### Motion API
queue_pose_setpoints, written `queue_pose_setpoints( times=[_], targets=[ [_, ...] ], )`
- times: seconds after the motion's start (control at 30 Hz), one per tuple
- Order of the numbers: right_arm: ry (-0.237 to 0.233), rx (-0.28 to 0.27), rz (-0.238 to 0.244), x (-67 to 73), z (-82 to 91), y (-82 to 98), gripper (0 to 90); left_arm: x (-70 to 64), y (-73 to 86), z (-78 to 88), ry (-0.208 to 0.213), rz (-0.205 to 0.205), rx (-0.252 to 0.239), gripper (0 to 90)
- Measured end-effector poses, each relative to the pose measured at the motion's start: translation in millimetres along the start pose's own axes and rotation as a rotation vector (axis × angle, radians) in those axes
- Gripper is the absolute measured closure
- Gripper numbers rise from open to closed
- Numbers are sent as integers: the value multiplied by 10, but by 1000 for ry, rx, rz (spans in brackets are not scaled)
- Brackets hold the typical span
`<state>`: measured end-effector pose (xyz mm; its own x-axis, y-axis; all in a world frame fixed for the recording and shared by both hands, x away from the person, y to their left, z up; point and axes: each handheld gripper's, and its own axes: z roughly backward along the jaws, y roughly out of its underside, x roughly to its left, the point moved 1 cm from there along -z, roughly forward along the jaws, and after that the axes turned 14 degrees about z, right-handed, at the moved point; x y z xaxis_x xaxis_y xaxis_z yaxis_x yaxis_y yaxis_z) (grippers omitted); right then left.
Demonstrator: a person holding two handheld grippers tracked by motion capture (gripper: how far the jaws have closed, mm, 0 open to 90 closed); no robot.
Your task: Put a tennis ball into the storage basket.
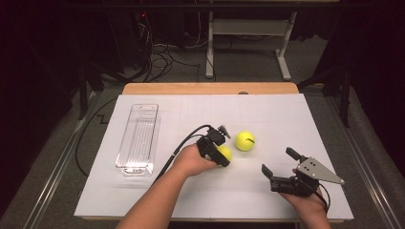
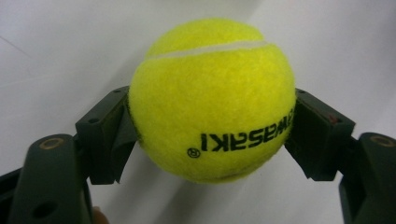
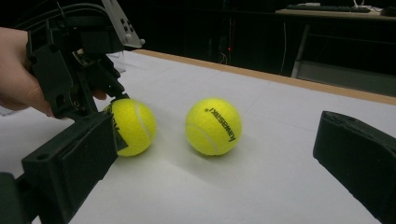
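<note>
Left gripper view, tennis ball (image 2: 212, 100) clamped (lettering inverted)

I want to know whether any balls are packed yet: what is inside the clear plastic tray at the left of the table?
Nothing shows inside the clear plastic tray; only its ribbed floor is visible. Both tennis balls are on the table: one gripped by the left gripper, the other free.

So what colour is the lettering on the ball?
Black, on the ball; clearest in the left gripper view.

Two yellow tennis balls (image 1: 245, 140) with black lettering, on a white table (image 1: 267, 191).
</note>
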<state>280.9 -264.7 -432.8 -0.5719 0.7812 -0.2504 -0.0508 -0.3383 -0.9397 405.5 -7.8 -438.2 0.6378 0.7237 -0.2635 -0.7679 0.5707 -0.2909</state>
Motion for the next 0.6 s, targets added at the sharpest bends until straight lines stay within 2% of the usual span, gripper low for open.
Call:
queue_pose_setpoints(
  times=[0.1, 0.47, 0.6],
  targets=[
    [2, -1, -1, -3, 2, 2, 2, 4, -9, 4, 3, 13, 6, 262],
    [1, -3, -4, -10, 8, 0, 2, -29, -11, 18, -18, 1, 12, 267],
    [3, -3, -4, -14, 8, 3, 2, -42, 0, 35, -12, -5, 16, 267]
  ],
)
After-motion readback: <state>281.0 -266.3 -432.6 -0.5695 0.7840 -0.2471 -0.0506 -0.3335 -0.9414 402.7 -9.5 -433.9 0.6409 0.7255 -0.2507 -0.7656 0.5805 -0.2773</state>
